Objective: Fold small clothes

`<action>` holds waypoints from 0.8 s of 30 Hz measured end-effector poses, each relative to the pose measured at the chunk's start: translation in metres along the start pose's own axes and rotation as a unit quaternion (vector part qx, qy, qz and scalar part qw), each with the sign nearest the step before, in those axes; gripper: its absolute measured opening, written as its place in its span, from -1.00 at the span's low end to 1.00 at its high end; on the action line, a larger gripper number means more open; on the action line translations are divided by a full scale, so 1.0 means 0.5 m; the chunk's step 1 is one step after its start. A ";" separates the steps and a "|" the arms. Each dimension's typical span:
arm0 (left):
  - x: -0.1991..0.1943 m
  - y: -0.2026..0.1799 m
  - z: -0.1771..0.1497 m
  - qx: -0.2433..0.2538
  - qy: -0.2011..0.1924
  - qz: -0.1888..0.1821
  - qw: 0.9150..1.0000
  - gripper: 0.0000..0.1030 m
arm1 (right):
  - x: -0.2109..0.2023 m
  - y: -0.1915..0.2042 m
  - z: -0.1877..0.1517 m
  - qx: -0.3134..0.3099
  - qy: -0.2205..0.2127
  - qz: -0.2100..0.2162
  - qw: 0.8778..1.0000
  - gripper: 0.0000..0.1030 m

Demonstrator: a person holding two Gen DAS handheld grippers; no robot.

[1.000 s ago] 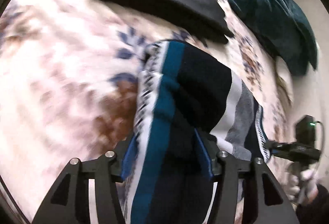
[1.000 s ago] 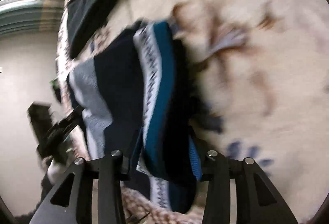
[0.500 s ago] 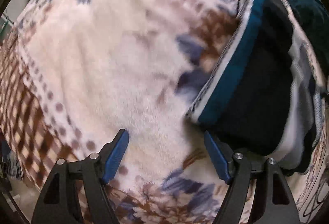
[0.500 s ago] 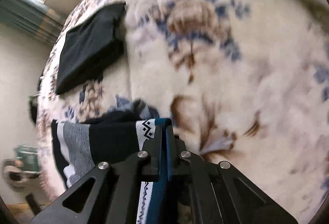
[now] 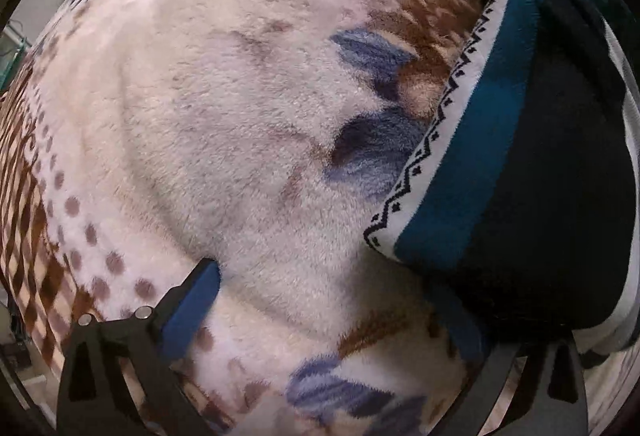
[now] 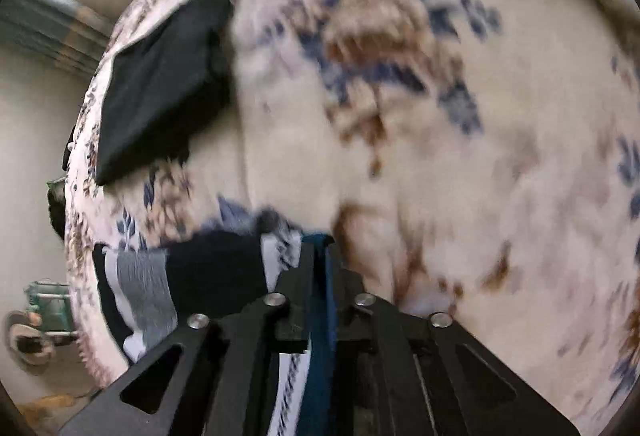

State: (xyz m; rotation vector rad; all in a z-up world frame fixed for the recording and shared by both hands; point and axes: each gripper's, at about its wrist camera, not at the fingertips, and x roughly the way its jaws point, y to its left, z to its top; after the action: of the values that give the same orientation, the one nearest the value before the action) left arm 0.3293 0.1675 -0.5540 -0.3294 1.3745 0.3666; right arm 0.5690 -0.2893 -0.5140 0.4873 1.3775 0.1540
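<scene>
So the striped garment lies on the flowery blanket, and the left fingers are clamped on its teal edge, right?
Not quite. In the left wrist view the left gripper has just been opening: its fingers stand wide apart with only the flowery blanket between them. The striped garment does lie on that blanket, off to the side.

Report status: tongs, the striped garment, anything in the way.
Left tongs just opened wide, empty over blanket. Right tongs pinching striped garment at its teal edge. Folded black cloth lies apart; path clear.
</scene>
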 end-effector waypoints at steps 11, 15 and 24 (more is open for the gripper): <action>-0.115 0.033 0.020 -0.032 -0.004 -0.004 0.999 1.00 | -0.027 -0.067 -0.263 0.071 0.117 0.045 0.990 -0.91; -0.198 0.031 0.047 -0.022 -0.043 -0.016 0.999 1.00 | -0.074 -0.065 -0.308 0.087 0.085 0.051 0.991 -0.91; -0.199 -0.090 0.201 0.035 -0.082 -0.039 0.995 1.00 | -0.067 -0.083 -0.268 0.105 0.117 0.049 0.986 -0.41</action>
State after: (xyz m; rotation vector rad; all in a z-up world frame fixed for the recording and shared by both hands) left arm 0.4227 0.1646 -0.4386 -0.2888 1.2071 0.2733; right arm 0.4258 -0.3068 -0.5159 0.7317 1.6104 0.1493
